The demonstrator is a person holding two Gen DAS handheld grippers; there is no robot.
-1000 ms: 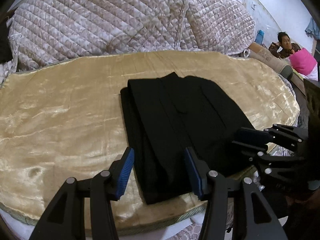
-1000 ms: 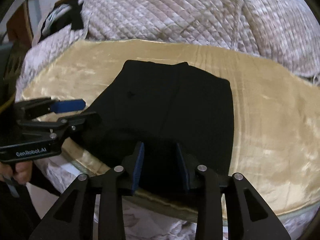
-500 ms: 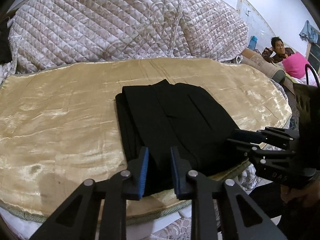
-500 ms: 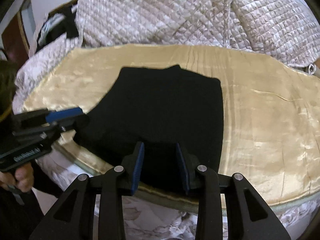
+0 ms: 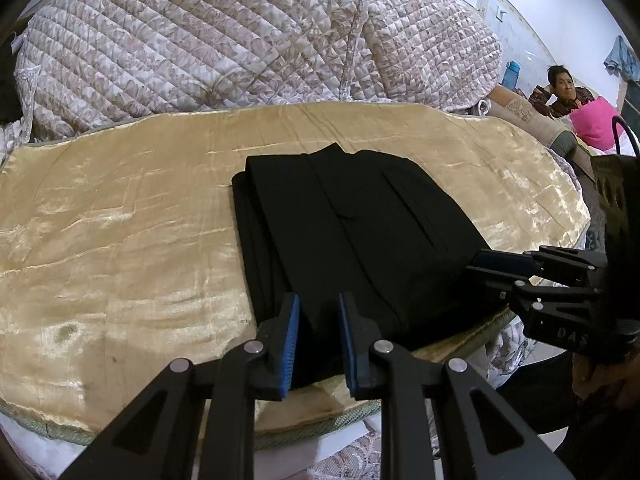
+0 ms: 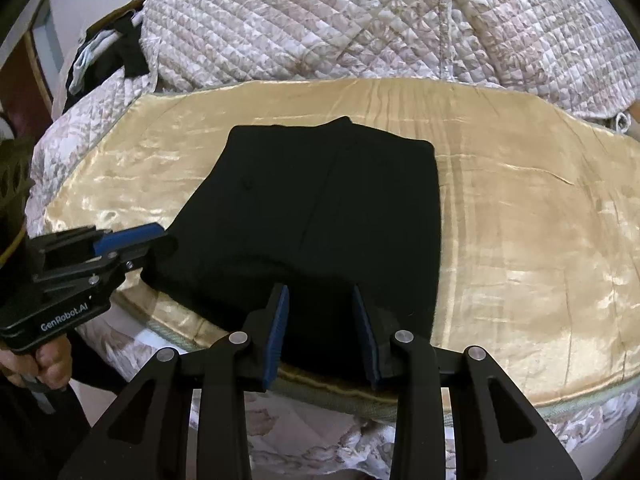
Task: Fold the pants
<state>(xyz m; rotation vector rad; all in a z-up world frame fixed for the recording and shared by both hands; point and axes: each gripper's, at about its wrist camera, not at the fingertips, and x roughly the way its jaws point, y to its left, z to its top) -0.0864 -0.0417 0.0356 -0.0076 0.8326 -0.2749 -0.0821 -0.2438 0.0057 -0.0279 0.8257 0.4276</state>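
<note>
Now, in the left wrist view, the left tool (image 5: 319, 336) has just narrowed its jaws onto the near edge of the folded black pants (image 5: 352, 236), which lie on the gold bedspread (image 5: 120, 248); a grip for the next fold, likely. In the right wrist view, the right tool (image 6: 321, 334), unchanged, pinches the same near edge beside it.

A gold satin mat (image 5: 120, 240) covers the bed. A quilted floral bedspread (image 5: 240, 40) is heaped along its far edge. A white wall (image 5: 552, 8) stands at right, where a seated person (image 5: 560, 92) rests beside a pink bundle (image 5: 592, 124).
</note>
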